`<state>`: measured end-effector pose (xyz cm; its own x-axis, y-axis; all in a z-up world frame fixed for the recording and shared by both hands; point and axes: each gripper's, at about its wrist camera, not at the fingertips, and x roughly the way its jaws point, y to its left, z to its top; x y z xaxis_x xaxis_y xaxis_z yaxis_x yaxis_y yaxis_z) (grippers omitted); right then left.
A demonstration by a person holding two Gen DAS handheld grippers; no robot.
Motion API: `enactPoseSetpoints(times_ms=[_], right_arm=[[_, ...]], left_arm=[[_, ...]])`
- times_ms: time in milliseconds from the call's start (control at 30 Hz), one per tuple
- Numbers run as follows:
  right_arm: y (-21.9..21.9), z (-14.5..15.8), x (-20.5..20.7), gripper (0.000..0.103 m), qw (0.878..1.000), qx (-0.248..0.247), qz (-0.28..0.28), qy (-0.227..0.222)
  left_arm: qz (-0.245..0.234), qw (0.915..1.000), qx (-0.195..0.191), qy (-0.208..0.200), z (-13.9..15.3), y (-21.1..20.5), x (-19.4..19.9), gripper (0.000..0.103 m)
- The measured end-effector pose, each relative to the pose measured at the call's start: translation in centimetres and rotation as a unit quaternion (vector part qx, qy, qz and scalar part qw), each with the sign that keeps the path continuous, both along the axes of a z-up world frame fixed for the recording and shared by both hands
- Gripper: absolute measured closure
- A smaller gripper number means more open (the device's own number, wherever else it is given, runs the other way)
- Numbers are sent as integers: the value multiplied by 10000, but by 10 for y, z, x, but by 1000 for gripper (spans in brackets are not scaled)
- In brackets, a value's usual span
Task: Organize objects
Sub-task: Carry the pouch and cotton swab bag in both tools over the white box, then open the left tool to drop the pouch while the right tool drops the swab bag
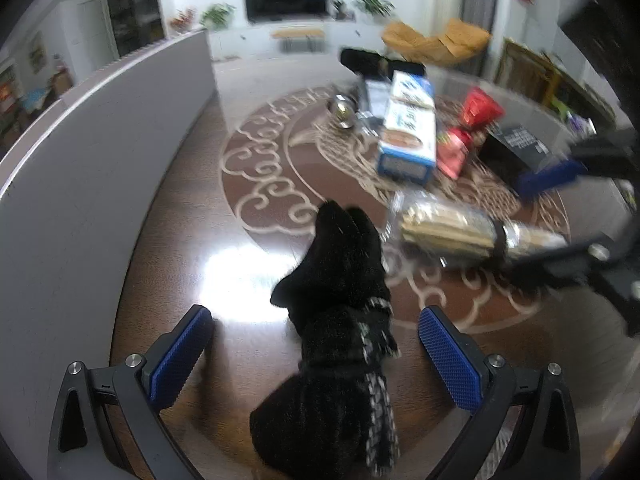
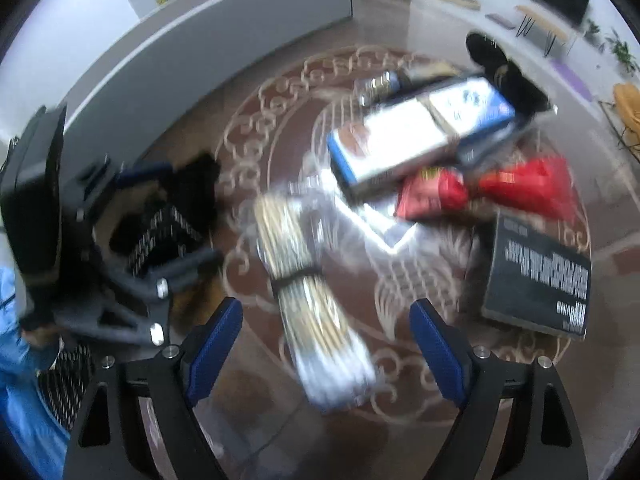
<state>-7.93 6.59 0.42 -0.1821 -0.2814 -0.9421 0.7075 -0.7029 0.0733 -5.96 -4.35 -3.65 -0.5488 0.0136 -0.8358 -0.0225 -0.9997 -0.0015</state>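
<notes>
At the bottom of the right wrist view the right gripper (image 2: 326, 354) hangs with its fingers apart and gripping nothing, and the bundle of skewers (image 2: 316, 300) lies on the glass worktop (image 2: 248, 432) squarely between them, its long axis running from the lower centre up toward the middle of the frame, so this hand looks the nearer one for a grasp across the bundle's width. In the left wrist view the left gripper (image 1: 316, 356) also stands open, straddling a black glove (image 1: 340, 320) without pinching it, while farther up the blue-and-white box (image 2: 420, 132) and red packets (image 2: 488, 190) lie in a loose cluster
</notes>
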Motion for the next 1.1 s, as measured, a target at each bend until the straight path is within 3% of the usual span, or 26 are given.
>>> enactPoseSetpoints(times_ms=[33,100,133,167,233,433,533,633,800,867,1000,1100], right_arm=[[-7,-2,2,18,9999,75,65,69],[-22,-11,5,34,9992,315,235,88],[-27,-14,7,56,9989,398,221,68],[-28,-17,8,70,9987,482,149,62],[-24,-16,10,74,9988,476,-54,70],[12,22,31,74,9952,-240,-915,249],[8,54,48,74,9916,-579,-1067,442],[-10,88,53,74,9894,-911,-977,565],[-98,142,55,74,9816,-1719,-565,606],[-134,160,58,74,9771,-1997,-396,626],[-209,162,54,74,9695,-2427,-206,286],[-254,142,57,73,9722,-2338,-116,82]], left_arm=[[-68,9999,-9,-86,1,0,1,0],[-181,9998,37,0,4,-1,5,3],[-231,9997,83,80,6,-2,7,21],[-265,9995,157,123,8,-2,7,43],[-299,9985,397,211,12,-4,6,68],[-326,9912,1156,559,38,-8,29,68],[-226,9845,1574,746,65,-22,53,68],[-133,9791,1748,1027,100,-48,72,68],[360,9801,1131,1591,164,-126,100,68],[667,9814,827,1598,172,-159,102,68],[1470,9818,298,1164,155,-237,96,68],[1834,9820,-75,448,129,-270,86,59]])
